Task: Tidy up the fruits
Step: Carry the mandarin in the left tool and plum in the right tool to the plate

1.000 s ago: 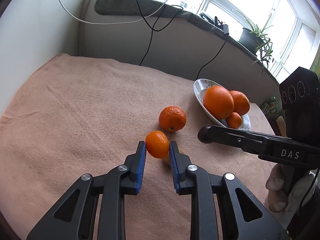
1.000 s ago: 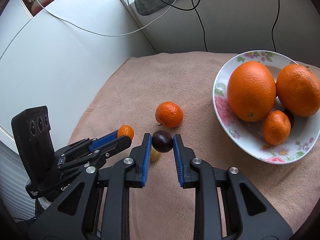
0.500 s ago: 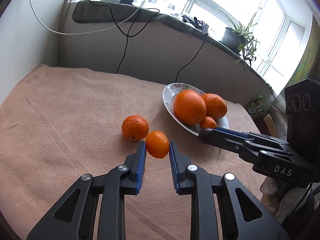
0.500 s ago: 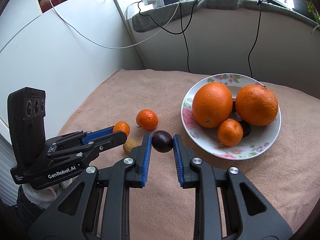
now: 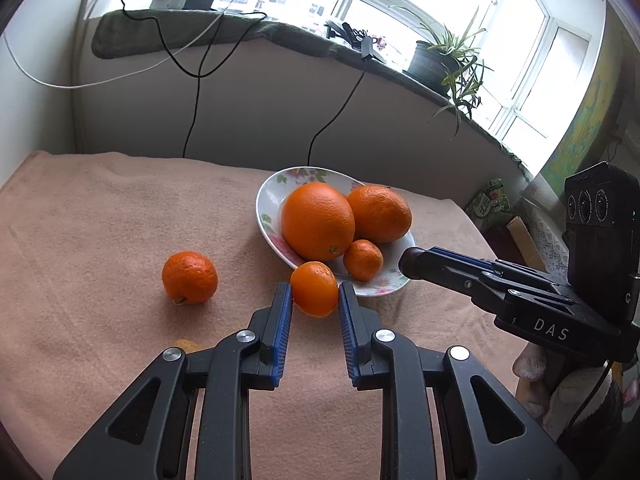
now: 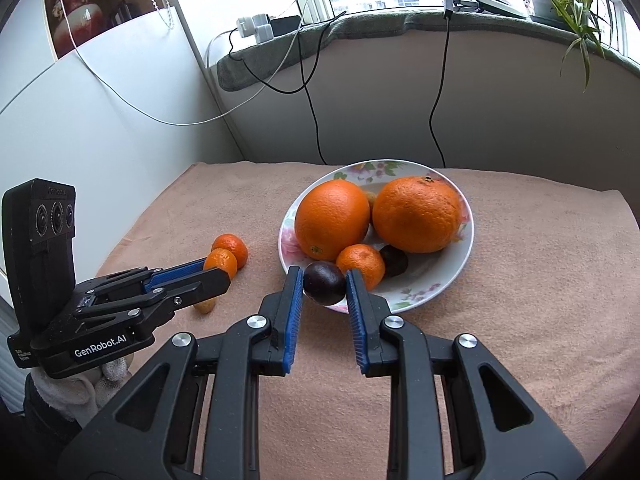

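Left gripper (image 5: 315, 300) is clenched on a small smooth orange mandarin (image 5: 314, 288), pads at its 9 and 3 o'clock sides, fruit clear of the cloth and hanging just short of the near rim of the white floral ceramic plate (image 5: 267, 208). Right gripper (image 6: 324, 285) is clenched on a small dark purple round fruit (image 6: 324, 282), prob. a plum or passion fruit, hovering over the plate's near edge at 6 o'clock.

Plate already carries 2 big oranges (image 6: 332, 218), 1 small mandarin (image 6: 361, 262) and another dark fruit (image 6: 395, 260). A wrinkly orange mandarin (image 5: 189, 277) sits alone on the peach fleece-covered bench (image 5: 100, 220), at 9 o'clock from the plate, well apart from it. A small yellowish fruit (image 6: 206, 305) lies on the cloth under the left gripper; can't tell what kind.

Handling, my read: both held fruits are light, round, w/ soft skin, so they roll and bruise easily. Grip across the widest middle, as now; moderate squeeze only. The dark one looks glossy, likely slippery. Free room on the plate is at its 4 to 6 o'clock side; set low before release so nothing rolls off or knocks the ceramic.
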The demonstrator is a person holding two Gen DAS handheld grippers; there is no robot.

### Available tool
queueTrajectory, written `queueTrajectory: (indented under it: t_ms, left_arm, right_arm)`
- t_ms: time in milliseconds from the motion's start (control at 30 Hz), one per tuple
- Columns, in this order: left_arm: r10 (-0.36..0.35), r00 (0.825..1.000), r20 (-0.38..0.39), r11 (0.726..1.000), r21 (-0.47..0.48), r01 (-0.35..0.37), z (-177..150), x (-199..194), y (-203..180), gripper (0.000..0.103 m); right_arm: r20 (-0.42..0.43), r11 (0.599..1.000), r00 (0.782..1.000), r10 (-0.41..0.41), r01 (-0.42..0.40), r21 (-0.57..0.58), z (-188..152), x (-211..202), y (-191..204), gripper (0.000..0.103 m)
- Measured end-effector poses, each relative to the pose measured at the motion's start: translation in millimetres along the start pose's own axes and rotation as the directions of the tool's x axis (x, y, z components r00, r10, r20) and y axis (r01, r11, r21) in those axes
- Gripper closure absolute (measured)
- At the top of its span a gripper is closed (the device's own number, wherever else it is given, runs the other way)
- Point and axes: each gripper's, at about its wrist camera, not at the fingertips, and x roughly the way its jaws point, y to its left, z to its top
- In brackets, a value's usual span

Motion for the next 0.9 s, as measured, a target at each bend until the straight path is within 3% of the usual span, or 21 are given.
queueTrajectory:
  t_ms: [400,900]
  left_arm:
    - [-0.021,0.999,-0.032,0.999,0.039,0.022,4.4,23.3,-24.6,0.081]
    - [-0.002,0.998,-0.065,0.998,0.057,0.006,8.0,39.9,-29.2,0.081]
  right_arm:
    - [0.005,0.998,0.999,-0.052,0.052,0.042,3.0,-1.1,-34.8,0.080]
    - [-0.026,0.998,0.999,-0.047,0.048,0.045,5.1,15.8,-43.4,0.080]
